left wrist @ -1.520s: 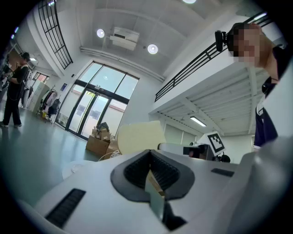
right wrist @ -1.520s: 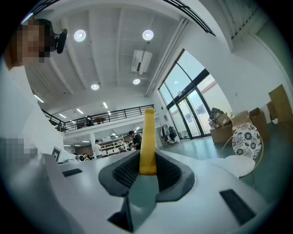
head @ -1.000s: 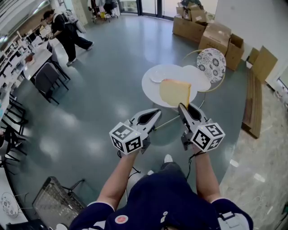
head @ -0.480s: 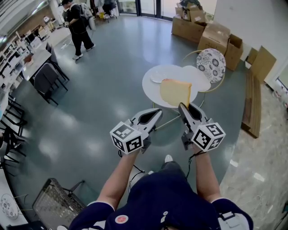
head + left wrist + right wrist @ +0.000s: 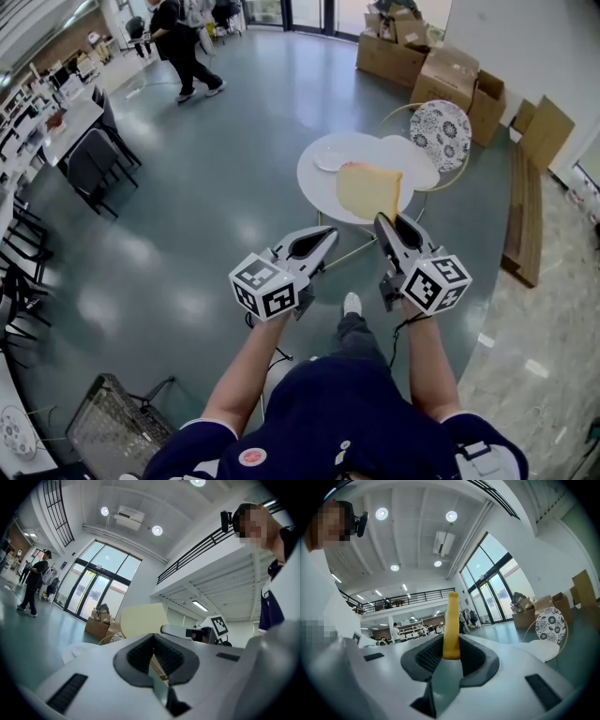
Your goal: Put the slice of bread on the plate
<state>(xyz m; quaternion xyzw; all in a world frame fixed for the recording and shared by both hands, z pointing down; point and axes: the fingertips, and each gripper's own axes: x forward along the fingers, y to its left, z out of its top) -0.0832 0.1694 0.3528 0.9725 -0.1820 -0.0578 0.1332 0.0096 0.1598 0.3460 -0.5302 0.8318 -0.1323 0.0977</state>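
Observation:
A pale yellow slice of bread [image 5: 367, 190] stands upright, its lower edge pinched in my right gripper [image 5: 382, 221], which is shut on it. It hangs in front of the round white table [image 5: 314, 185], level with it. In the right gripper view the slice [image 5: 451, 620] shows edge-on between the pads. A small white plate [image 5: 330, 161] lies on the table's far left part. My left gripper [image 5: 330, 232] is held beside the right one, shut and empty. The left gripper view shows the slice [image 5: 143, 619] to its right.
A chair with a patterned round cushion [image 5: 441, 133] stands behind the table. Cardboard boxes [image 5: 450, 75] are stacked at the back right. A wooden bench [image 5: 525, 220] runs along the right. A person [image 5: 183, 42] walks at the far left, near desks and chairs [image 5: 84, 164].
Both grippers and the bread have kept still. The person in the background has walked to the right across the hall.

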